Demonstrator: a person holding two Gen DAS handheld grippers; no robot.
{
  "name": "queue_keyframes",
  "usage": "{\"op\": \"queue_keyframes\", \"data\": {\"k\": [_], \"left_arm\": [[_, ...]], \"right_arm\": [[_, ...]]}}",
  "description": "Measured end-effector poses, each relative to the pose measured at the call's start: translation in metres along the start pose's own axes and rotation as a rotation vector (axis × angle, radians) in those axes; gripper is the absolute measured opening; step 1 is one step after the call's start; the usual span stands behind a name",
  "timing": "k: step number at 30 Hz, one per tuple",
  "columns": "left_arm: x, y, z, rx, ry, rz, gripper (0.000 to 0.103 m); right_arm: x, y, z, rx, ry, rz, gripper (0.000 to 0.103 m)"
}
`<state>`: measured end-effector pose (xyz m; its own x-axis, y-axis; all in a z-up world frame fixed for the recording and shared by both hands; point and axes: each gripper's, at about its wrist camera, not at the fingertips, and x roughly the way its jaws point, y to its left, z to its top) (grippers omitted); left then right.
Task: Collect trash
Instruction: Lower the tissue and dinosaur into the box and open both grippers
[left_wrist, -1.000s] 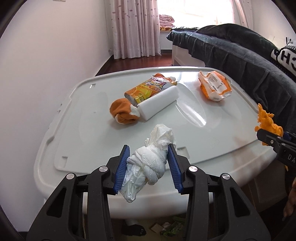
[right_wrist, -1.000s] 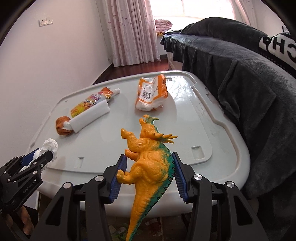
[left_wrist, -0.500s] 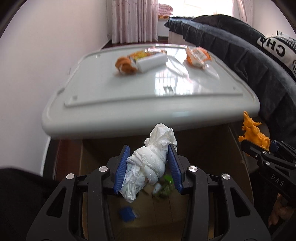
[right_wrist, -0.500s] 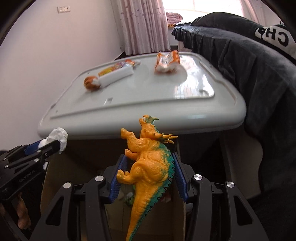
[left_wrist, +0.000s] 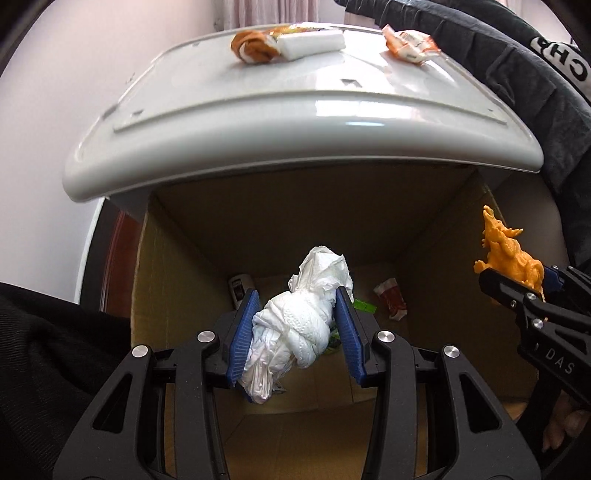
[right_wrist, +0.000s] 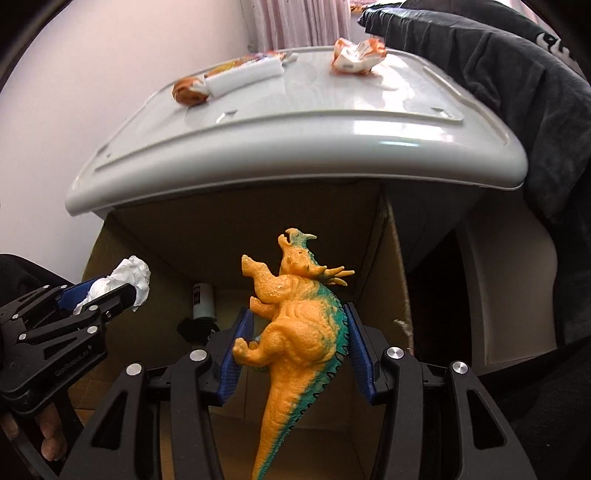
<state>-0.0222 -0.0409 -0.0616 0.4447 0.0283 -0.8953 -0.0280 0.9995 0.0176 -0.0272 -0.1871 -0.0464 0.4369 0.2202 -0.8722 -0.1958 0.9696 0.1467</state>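
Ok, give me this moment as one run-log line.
left gripper: shut on tissue wad | right gripper: shut on toy dinosaur | both above open cardboard box | wrappers remain on white lid

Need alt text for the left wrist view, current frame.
Left gripper holds a wad of white tissue over an open cardboard box containing scraps. A white lid above carries wrappers; the right gripper holds an orange toy dinosaur.

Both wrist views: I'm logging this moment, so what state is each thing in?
Left gripper: shut on the tissue wad.
White crumpled tissue wad: held above the box.
Right gripper: shut on the dinosaur.
Orange plastic toy dinosaur: held, head up.
Brown cardboard box: open, trash inside.
Orange snack wrapper: crumpled on the lid.
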Motion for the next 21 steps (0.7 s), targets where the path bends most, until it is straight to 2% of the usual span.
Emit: {"op": "queue_keyframes", "data": {"k": [7,8,9,10,11,14,21], "left_arm": [[0.007,0.008,0.005,-0.037,0.025,-0.004,0.043],[0.007,0.009,0.006,-0.044,0.027,0.006,0.052],[0.009,0.010,0.007,-0.051,0.035,0.018,0.060],[0.010,0.011,0.008,-0.056,0.038,0.031,0.071],[0.010,0.012,0.009,-0.061,0.036,0.041,0.073],[0.011,0.012,0.012,-0.057,0.042,0.043,0.073],[0.005,0.006,0.011,-0.018,0.014,0.077,0.073]], "right_arm": [[0.010,0.004,-0.003,-0.018,0.032,0.004,0.050],[0.013,0.004,-0.003,-0.020,0.049,0.011,0.052],[0.015,0.005,-0.001,-0.020,0.058,0.016,0.066],[0.015,0.005,0.000,-0.017,0.060,0.014,0.075],[0.013,0.003,0.001,-0.013,0.048,0.005,0.081],[0.005,-0.002,0.003,0.018,0.008,0.014,0.081],[0.001,-0.016,0.001,0.093,0.004,0.012,0.081]]}}
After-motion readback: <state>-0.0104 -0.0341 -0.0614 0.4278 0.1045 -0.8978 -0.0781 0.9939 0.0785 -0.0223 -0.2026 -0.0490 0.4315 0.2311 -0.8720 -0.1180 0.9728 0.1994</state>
